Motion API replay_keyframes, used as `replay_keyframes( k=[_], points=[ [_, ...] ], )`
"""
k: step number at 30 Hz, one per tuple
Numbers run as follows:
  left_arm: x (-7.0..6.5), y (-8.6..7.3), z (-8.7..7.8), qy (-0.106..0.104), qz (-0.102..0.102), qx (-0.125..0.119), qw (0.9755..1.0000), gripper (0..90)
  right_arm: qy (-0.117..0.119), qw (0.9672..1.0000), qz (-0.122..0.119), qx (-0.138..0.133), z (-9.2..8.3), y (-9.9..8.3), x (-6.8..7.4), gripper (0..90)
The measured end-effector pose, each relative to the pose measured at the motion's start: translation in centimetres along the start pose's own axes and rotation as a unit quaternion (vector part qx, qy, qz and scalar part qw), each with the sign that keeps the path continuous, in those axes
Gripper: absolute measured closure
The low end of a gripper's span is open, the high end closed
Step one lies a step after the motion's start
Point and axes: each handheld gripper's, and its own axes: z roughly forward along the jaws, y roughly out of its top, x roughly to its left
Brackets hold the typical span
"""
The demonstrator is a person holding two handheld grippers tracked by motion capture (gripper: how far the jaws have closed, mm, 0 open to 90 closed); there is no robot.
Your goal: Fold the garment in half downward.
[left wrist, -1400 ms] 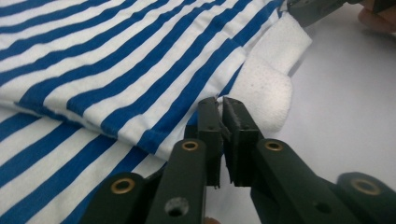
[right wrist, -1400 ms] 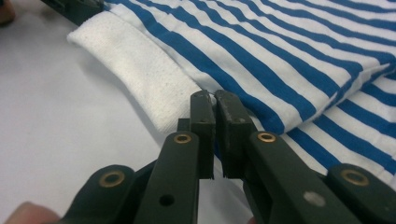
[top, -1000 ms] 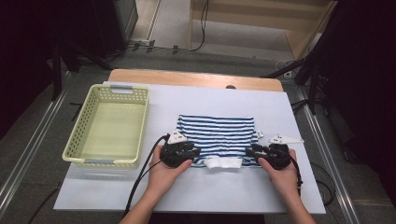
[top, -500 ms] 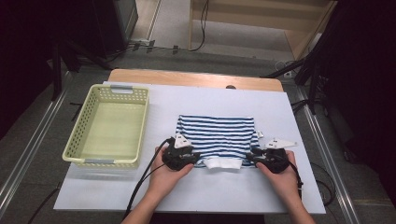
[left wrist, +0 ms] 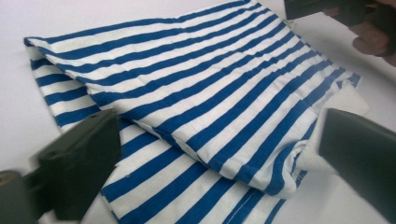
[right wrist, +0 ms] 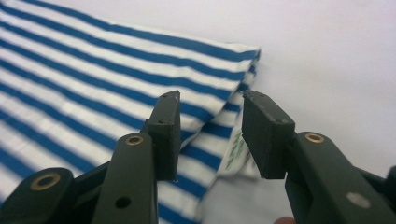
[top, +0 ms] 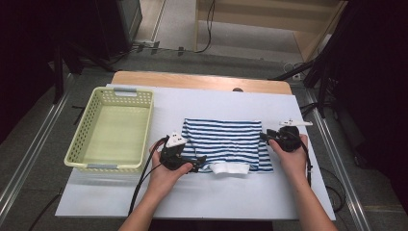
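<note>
Garment (right wrist: 140, 88) blurs behind right gripper (right wrist: 210, 135).

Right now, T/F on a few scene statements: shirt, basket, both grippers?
1. The shirt lies folded on the white mat. True.
2. The basket holds the shirt. False: the basket has nothing in it and the shirt lies on the mat to its right.
3. The left gripper is clamped on the shirt. False: its jaws have just been opening and stand wide apart, with the shirt's near edge between them, not pressed.
4. The right gripper is at the shirt's right edge. True: its jaws are apart there and grip no cloth.
5. The shirt is striped red. False: the stripes are blue and white.
</note>
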Motion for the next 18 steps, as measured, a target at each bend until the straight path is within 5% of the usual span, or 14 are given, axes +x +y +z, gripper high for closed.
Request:
replay_keyframes(
  k=[6, 14, 18],
  points=[
    [0.9, 0.9, 0.6, 0.004, -0.008, 0.0, 1.0, 0.0, -0.009, 0.9998, 0.0, 0.019, 1.6, 0.7, -0.5, 55.4],
    [2.7, 3.1, 2.6, 0.04, -0.025, 0.009, 0.9988, 6.5, -0.002, 0.9997, 0.006, 0.022, 2.5, 0.5, -0.7, 61.6],
    [3.6, 3.9, 3.9, 0.081, -0.028, 0.025, 0.996, 15.4, -0.008, 0.9997, 0.002, 0.022, 2.5, 0.5, -0.7, 72.2]
  ],
)
